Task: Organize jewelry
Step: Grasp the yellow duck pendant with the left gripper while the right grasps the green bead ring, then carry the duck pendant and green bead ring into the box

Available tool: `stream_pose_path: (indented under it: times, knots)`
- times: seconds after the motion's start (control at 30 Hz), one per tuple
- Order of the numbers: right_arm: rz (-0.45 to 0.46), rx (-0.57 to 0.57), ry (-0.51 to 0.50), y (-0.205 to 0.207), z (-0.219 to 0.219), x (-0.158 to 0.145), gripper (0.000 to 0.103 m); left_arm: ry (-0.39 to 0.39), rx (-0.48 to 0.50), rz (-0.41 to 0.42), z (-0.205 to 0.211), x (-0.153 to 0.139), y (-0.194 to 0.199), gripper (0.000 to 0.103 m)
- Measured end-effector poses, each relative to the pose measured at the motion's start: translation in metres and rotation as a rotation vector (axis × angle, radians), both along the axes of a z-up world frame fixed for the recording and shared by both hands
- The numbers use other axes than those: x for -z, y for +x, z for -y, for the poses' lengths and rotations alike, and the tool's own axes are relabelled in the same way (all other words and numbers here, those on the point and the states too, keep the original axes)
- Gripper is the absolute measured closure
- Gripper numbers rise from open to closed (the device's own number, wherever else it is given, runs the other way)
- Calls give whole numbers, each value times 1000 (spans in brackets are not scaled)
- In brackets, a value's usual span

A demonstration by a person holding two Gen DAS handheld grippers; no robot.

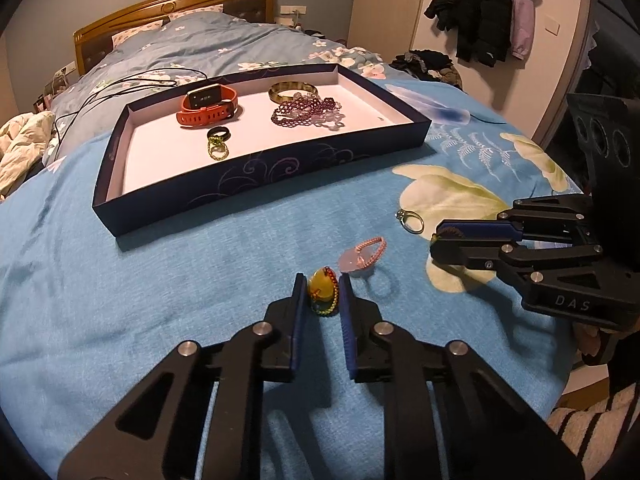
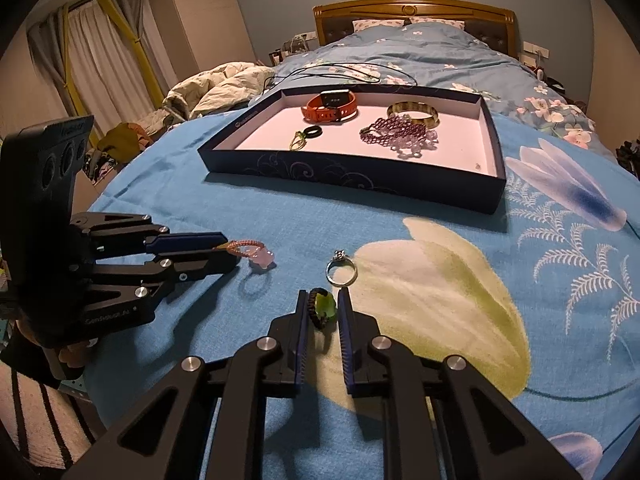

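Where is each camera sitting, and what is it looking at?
Left wrist: rides the left gripper, looking along its fingers at a yellow pendant and toward the tray; the right gripper shows at the right side.
Right wrist: rides the right gripper, looking at a green pendant; the left gripper shows at the left side.
Both share the tray, the silver ring, the pink charm and the bed.
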State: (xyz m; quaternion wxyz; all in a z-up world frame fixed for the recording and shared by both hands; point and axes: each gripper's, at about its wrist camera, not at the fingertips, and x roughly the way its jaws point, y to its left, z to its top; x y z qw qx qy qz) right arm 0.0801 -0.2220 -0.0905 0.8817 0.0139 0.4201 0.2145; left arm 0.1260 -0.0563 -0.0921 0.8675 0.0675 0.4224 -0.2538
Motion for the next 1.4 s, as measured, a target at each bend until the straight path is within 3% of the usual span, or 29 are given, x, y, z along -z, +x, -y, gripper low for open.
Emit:
stream_pose_path:
  times: [0.73, 1.4]
  knots:
    - [45, 28, 48, 1, 8, -17, 91, -39, -36, 60, -16, -21, -7, 87]
    - [133, 38, 49, 27, 9, -44, 91, -50, -72, 156, -22, -51, 11, 87]
